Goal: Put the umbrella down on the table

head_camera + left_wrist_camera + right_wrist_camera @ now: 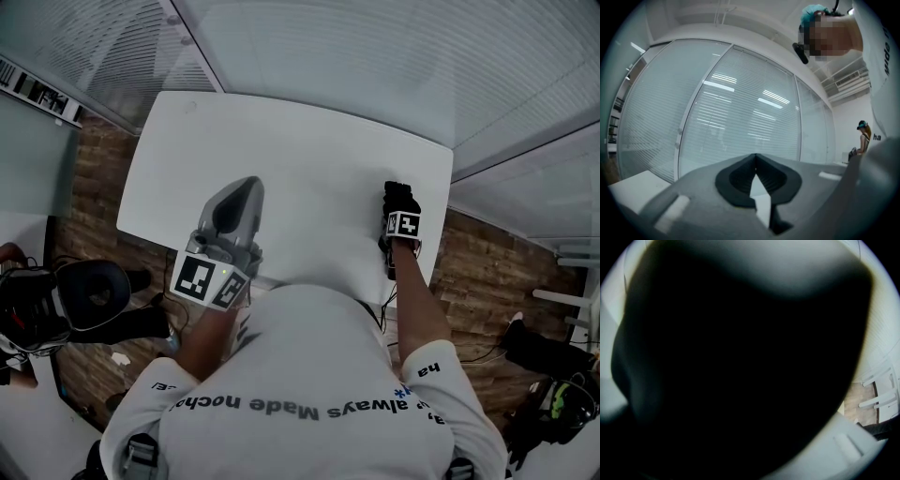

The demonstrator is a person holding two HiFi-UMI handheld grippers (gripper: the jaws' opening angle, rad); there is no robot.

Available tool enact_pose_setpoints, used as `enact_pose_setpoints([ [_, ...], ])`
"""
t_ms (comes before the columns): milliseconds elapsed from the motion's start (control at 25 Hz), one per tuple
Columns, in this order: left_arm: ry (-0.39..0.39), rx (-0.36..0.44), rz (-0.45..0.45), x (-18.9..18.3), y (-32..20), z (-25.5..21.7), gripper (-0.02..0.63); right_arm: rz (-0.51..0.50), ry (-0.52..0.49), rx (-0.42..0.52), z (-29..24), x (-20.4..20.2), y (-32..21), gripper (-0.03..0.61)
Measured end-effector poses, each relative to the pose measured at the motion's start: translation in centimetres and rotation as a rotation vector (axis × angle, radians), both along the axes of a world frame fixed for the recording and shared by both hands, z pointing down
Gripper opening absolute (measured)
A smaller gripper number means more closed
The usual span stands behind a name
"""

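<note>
Right gripper (401, 202) clamped round the black umbrella (740, 362), which fills its own view, over the right side of the white table (300, 159); left gripper (755, 157) pinched closed on nothing, at the table's near edge

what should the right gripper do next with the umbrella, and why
Probably lower the right gripper until the black umbrella rests on the white table, before opening. The umbrella fills the space between its jaws, and the gripper hangs over the table's near right part, pointing steeply down.
</note>
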State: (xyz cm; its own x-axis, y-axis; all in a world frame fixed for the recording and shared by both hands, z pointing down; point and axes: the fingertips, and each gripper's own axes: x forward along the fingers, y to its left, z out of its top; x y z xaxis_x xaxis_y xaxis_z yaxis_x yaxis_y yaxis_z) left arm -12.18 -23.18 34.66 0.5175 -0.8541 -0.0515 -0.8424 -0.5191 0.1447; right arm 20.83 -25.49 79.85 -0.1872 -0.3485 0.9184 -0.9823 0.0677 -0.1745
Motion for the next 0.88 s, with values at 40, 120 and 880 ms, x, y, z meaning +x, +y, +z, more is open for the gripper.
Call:
enact_pose_setpoints([
  [40, 0.000, 0.000, 0.000, -0.05, 0.06, 0.02, 0.004, 0.003, -0.004, 0.000, 0.01, -0.03, -0.01, 0.245],
  [120, 0.001, -0.001, 0.000, -0.08, 0.21, 0.05, 0.003, 0.004, -0.011, -0.004, 0.01, -0.07, 0.07, 0.247],
  [880, 0.009, -0.004, 0.016, 0.17, -0.04, -0.04, 0.005, 0.020, -0.028, -0.002, -0.21, 0.12, 0.75, 0.255],
])
